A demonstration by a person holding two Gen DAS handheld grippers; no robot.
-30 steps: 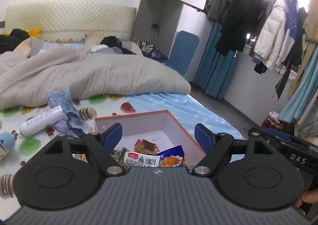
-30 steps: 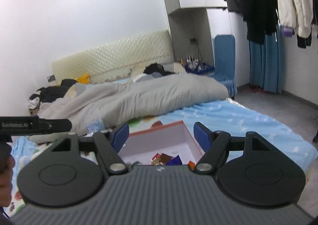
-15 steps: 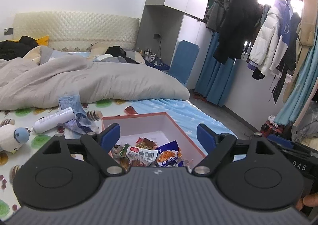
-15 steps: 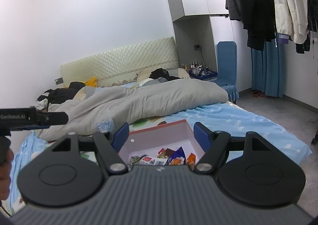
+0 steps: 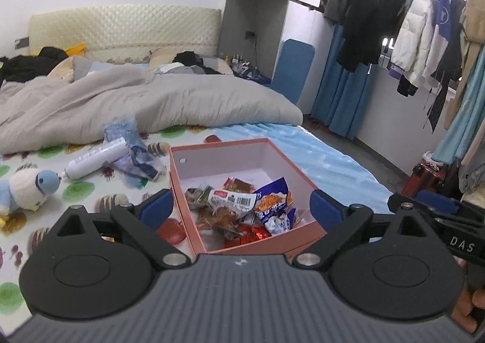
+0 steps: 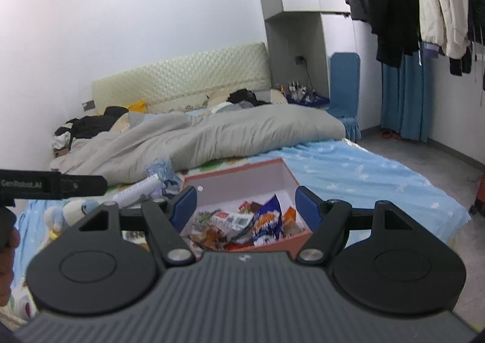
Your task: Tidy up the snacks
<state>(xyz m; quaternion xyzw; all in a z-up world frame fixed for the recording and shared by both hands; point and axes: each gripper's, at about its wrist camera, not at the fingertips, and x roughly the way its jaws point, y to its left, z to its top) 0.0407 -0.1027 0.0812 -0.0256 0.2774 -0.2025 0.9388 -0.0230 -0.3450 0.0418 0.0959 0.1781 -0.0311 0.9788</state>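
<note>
A pink cardboard box (image 5: 194, 158) (image 6: 233, 179) lies on the bed with several snack packets (image 5: 239, 206) (image 6: 242, 227) piled inside, among them a blue chip bag (image 5: 271, 200) (image 6: 268, 221) and a white-labelled packet (image 5: 232, 199). My left gripper (image 5: 241, 211) hovers just short of the box's near edge, its jaws opening, with nothing pressed between the blue pads. In the right wrist view my right gripper (image 6: 245, 205) stands open over the same near edge, holding nothing. Part of the other gripper shows at each view's side.
A white tube (image 5: 95, 158), crumpled wrappers (image 5: 133, 155) and a plush penguin (image 5: 27, 188) lie left of the box on the patterned sheet. A grey duvet (image 5: 151, 103) covers the far bed. Coats hang on a rack (image 5: 394, 18) at right, over grey floor (image 6: 424, 152).
Both grippers have drawn back from the box, so more of its inside and the snacks now shows. The left gripper's pads stand wider apart than before.
</note>
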